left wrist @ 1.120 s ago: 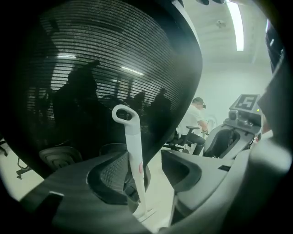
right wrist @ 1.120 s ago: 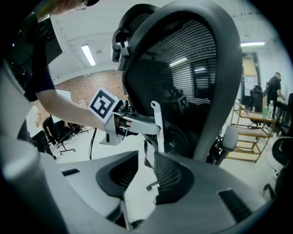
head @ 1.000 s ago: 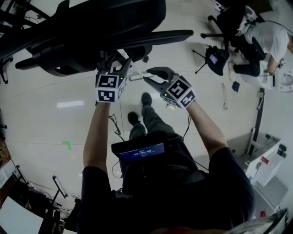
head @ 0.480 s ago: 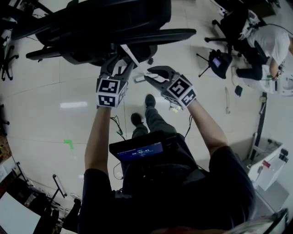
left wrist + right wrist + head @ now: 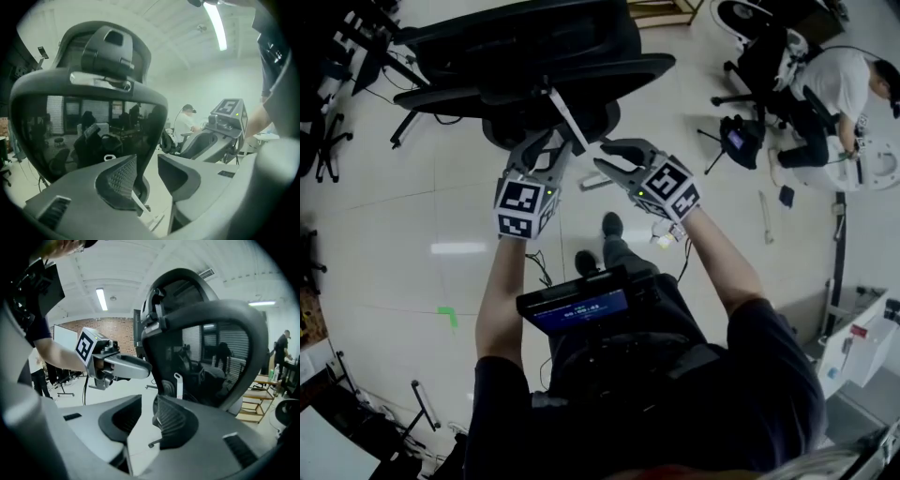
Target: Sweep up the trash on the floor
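Note:
I hold both grippers up in front of a black office chair [image 5: 534, 56]. A thin white stick [image 5: 569, 120] slants from my right gripper's [image 5: 602, 152] tips up past my left gripper [image 5: 546, 141]. In the left gripper view the stick [image 5: 139, 202] runs low between the closing jaws of that gripper [image 5: 147, 164], against the left pad and apart from the right one. In the right gripper view a white strip [image 5: 136, 446] fills the low gap of that gripper [image 5: 147, 408], which seems shut on it. A small white piece [image 5: 595, 181] lies on the floor below.
The chair's mesh back [image 5: 89, 122] stands close ahead of both grippers. A green scrap [image 5: 445, 317] marks the floor at the left. My shoes [image 5: 612, 225] are just below the grippers. Another person [image 5: 848, 84] sits by more chairs at the far right.
Both grippers have risen toward the chair's back, and the floor and shoes sit lower in the head view. The left gripper's jaws have narrowed around the white stick.

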{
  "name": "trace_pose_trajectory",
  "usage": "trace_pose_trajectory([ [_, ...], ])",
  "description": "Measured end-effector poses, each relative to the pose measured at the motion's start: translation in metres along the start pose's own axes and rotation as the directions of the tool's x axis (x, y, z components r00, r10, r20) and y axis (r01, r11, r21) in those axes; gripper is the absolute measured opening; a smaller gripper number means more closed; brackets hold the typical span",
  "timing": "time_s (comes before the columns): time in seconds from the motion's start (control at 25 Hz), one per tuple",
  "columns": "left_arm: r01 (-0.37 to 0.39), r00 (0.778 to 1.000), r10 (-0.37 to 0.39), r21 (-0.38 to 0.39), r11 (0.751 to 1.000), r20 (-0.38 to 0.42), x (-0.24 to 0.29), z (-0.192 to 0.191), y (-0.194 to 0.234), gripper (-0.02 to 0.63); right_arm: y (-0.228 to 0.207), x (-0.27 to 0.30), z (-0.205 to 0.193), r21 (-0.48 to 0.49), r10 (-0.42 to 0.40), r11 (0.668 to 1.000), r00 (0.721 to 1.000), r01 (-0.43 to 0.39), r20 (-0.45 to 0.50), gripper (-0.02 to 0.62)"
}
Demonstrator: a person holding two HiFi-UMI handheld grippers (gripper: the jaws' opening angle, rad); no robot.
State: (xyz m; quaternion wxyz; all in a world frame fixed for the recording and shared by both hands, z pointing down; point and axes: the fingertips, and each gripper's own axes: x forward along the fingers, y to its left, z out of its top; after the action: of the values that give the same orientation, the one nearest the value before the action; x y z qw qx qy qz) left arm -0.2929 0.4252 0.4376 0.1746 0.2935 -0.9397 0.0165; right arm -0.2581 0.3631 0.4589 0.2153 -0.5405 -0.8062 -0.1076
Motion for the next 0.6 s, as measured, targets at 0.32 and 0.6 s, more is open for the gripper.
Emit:
trace_pose_trajectory([
  [0.32, 0.095, 0.988, -0.104, 0.078, 0.992, 0.119, -0.053, 0.074, -0.053, 0.001, 0.031, -0.054, 0.053, -0.028, -0.08, 0.996, 0.99, 0.083, 0.115, 0.121],
  [0.6, 0.232, 0.957, -0.246, 0.104, 0.967, 0.156, -0.062, 0.111, -0.122, 0.001, 0.04, -0.115, 0.069, -0.007, -0.146, 0.989, 0.971, 0.15, 0.188, 0.121],
])
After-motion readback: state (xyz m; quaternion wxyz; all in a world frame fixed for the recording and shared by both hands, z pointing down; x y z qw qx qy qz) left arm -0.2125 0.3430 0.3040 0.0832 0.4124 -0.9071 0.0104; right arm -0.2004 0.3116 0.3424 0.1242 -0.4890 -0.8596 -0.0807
